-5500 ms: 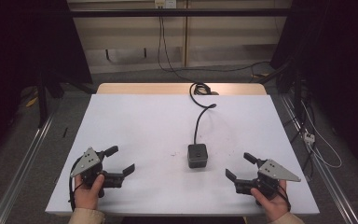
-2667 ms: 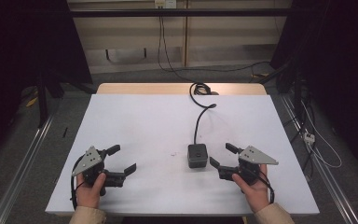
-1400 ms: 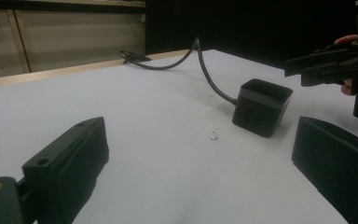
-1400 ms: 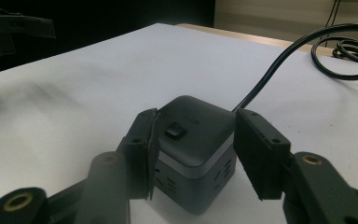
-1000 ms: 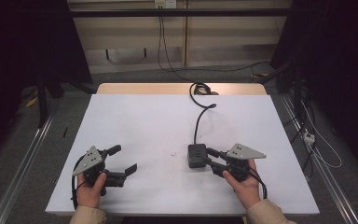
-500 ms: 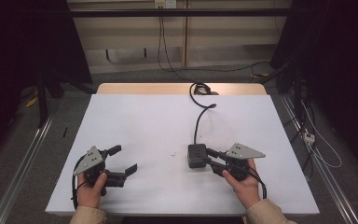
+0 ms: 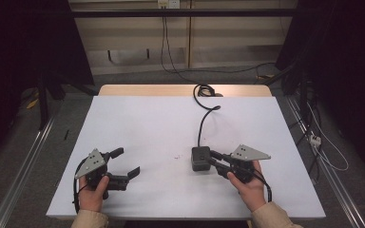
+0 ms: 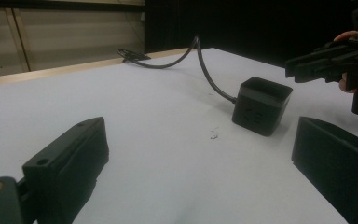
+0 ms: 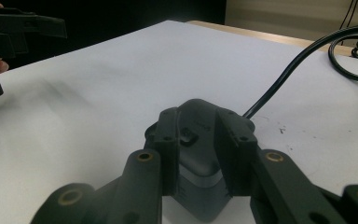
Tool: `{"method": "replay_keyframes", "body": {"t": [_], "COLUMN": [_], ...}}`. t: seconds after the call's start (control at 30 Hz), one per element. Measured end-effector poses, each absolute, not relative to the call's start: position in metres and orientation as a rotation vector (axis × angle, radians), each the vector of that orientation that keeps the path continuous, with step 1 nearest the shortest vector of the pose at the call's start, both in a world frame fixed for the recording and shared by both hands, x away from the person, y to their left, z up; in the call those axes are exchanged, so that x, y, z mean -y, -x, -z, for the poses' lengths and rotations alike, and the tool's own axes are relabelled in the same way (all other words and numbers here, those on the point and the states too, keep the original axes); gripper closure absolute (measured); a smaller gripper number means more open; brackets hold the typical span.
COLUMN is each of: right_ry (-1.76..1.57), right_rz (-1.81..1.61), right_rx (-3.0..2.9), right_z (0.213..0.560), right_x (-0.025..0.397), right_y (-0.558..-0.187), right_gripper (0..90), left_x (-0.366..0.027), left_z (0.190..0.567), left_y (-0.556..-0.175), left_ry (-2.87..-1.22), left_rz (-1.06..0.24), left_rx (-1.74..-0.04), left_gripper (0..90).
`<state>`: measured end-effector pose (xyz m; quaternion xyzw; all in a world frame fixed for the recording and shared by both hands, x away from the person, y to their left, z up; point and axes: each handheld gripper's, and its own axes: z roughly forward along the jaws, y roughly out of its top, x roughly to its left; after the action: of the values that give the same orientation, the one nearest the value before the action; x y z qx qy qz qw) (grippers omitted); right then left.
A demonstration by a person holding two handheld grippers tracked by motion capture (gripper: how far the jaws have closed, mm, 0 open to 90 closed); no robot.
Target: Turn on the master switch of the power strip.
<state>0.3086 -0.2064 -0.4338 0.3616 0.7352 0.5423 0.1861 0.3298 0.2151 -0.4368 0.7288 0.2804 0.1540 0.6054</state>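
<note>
A black box-shaped adapter [image 7: 200,158] lies on the white worktop [image 7: 147,128], right of centre, its cable [image 7: 203,121] running to the far edge. The right gripper [image 7: 215,159], well off to the right seconds earlier, has come in and its jaws now flank the adapter's sides, apparently closed on it; a grasp seems begun. The left gripper [image 7: 126,164] rests wide open, holding nothing. Contact beneath the jaws is hidden.

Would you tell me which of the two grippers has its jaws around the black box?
The right gripper: its jaws flank the black box, while the left gripper rests open, apart from it.
</note>
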Motion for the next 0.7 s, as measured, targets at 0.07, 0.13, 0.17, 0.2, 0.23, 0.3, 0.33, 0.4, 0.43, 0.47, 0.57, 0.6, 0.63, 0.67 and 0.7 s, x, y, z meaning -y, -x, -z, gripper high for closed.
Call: {"method": "replay_keyframes", "body": {"t": [0.07,0.13,0.17,0.2,0.23,0.3,0.33,0.4,0.43,0.47,0.57,0.6,0.63,0.67,0.7], "right_ry": [-1.020,-1.020,-1.020,-1.021,-1.022,-1.022,-1.021,-1.023,-1.023,-1.024,-1.025,-1.026,-1.025,-1.024,-1.025], "right_rz": [-1.530,-1.530,-1.529,-1.529,-1.528,-1.528,-1.530,-1.530,-1.531,-1.530,-1.533,-1.534,-1.536,-1.535,-1.535], "right_rx": [-2.070,-2.071,-2.070,-2.071,-2.071,-2.071,-2.071,-2.074,-2.075,-2.076,-2.080,-2.082,-2.083,-2.084,-2.085], "right_z": [0.4337,0.4336,0.4336,0.4336,0.4337,0.4338,0.4338,0.4338,0.4337,0.4336,0.4334,0.4334,0.4335,0.4335,0.4336], "right_x": [0.2064,0.2063,0.2061,0.2061,0.2061,0.2062,0.2062,0.2060,0.2058,0.2057,0.2058,0.2057,0.2056,0.2055,0.2055], "right_y": [-0.3089,-0.3091,-0.3092,-0.3093,-0.3095,-0.3098,-0.3099,-0.3101,-0.3101,-0.3101,-0.3105,-0.3106,-0.3108,-0.3110,-0.3112], "right_gripper": [72.2,72.5,72.5,72.5,72.7,73.1,73.3,73.9,74.2,74.4,75.6,75.8,75.9,76.0,76.2], "left_x": [-0.2154,-0.2155,-0.2155,-0.2156,-0.2156,-0.2159,-0.2160,-0.2161,-0.2161,-0.2161,-0.2164,-0.2166,-0.2169,-0.2173,-0.2175], "left_z": [0.4367,0.4367,0.4367,0.4367,0.4367,0.4364,0.4363,0.4362,0.4362,0.4362,0.4363,0.4363,0.4364,0.4364,0.4365], "left_y": [-0.3299,-0.3300,-0.3300,-0.3300,-0.3300,-0.3299,-0.3299,-0.3297,-0.3296,-0.3295,-0.3296,-0.3296,-0.3297,-0.3298,-0.3297], "left_ry": [-1.687,-1.686,-1.687,-1.688,-1.688,-1.686,-1.686,-1.686,-1.686,-1.687,-1.688,-1.689,-1.690,-1.690,-1.687], "left_rz": [-0.360,-0.359,-0.359,-0.358,-0.359,-0.359,-0.359,-0.358,-0.358,-0.359,-0.357,-0.356,-0.355,-0.356,-0.356], "left_rx": [-0.647,-0.647,-0.647,-0.647,-0.647,-0.646,-0.646,-0.649,-0.649,-0.650,-0.649,-0.651,-0.651,-0.652,-0.655], "left_gripper": [3.4,3.4,3.4,3.4,3.4,3.4,3.4,3.4,3.4,3.4,3.4,3.4,3.4,3.5,3.6]}}
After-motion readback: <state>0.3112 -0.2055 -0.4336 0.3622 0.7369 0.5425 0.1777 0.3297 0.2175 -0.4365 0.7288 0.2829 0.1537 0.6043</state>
